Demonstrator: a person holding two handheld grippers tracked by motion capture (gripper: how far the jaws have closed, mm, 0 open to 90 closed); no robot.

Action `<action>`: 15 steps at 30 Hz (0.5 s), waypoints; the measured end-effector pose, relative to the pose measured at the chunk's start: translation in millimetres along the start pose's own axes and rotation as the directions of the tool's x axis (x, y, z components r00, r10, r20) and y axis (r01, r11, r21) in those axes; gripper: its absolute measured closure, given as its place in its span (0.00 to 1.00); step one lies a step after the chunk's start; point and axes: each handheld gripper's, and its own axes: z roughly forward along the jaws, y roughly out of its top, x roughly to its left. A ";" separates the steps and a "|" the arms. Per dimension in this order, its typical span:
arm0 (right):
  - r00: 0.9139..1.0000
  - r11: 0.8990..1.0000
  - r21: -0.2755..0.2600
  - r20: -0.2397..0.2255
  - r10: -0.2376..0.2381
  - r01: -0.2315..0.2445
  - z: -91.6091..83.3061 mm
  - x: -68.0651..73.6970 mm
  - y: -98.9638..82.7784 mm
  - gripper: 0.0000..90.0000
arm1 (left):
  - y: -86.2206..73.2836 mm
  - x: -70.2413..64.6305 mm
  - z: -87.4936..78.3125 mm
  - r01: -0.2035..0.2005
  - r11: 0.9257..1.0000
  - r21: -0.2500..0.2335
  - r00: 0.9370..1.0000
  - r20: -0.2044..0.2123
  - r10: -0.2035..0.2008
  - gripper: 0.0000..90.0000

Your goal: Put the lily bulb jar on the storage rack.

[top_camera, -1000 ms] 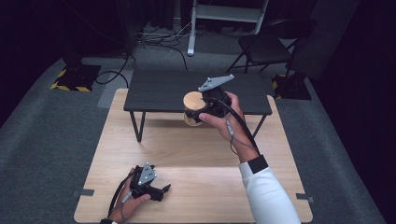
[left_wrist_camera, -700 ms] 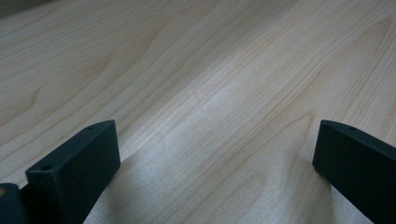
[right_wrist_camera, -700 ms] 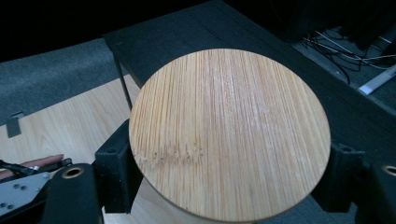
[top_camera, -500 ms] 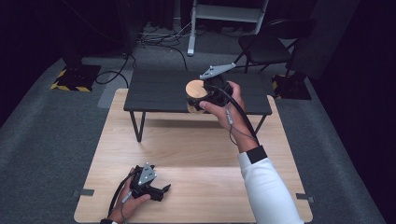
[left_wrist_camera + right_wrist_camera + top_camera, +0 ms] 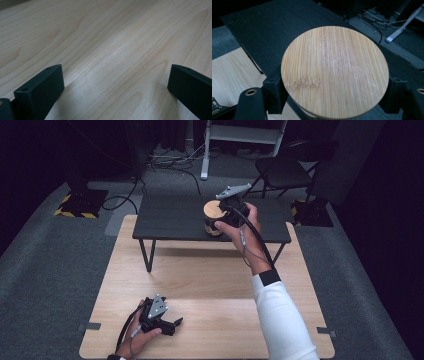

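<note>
two black jaws of the right gripper [image 5: 334, 100] clamp a jar's round, fine-grained bamboo lid [image 5: 334, 72] over the dark matte low table [image 5: 170, 215]. left gripper [image 5: 167, 325] rests wide open on the smooth pale wooden table [image 5: 112, 50].

No words, labels, brand marks or numbers can be read anywhere here. The one sign-like marking is a band of yellow and black warning stripes [image 5: 76, 213] on the floor, to the left of the dark table [image 5: 170, 222]; it carries no letters.
</note>
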 end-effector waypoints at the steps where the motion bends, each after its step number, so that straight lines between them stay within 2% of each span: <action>1: 1.000 1.000 0.001 -0.001 0.000 0.000 1.4 -0.8 -0.9 0.28 | 0.0 -0.1 0.0 0.000 1.000 0.000 1.000 0.000 0.000 0.01; 2: 1.000 1.000 -0.011 -0.004 0.017 -0.017 2.8 -2.7 -4.6 0.27 | -0.1 -0.2 -0.1 -0.001 1.000 0.000 1.000 -0.001 0.001 0.01; 8: 1.000 0.999 -0.037 -0.009 0.028 -0.029 4.0 -4.8 -11.8 0.27 | -0.2 -0.7 0.0 0.000 1.000 -0.001 1.000 -0.003 0.000 0.01; 11: 0.998 0.998 -0.029 -0.013 0.057 -0.057 7.5 -8.4 -14.4 0.24 | -0.2 -1.0 0.0 -0.002 1.000 -0.002 1.000 -0.005 0.002 0.01; 12: 0.997 0.997 -0.047 -0.039 0.064 -0.066 7.6 -13.1 -19.0 0.19 | -0.3 -1.1 0.0 -0.002 1.000 -0.002 1.000 -0.005 0.002 0.01; 15: 0.997 0.995 -0.077 -0.037 0.068 -0.071 5.5 -12.8 -24.0 0.14 | -0.3 -1.2 0.1 0.000 1.000 -0.002 1.000 -0.006 0.000 0.01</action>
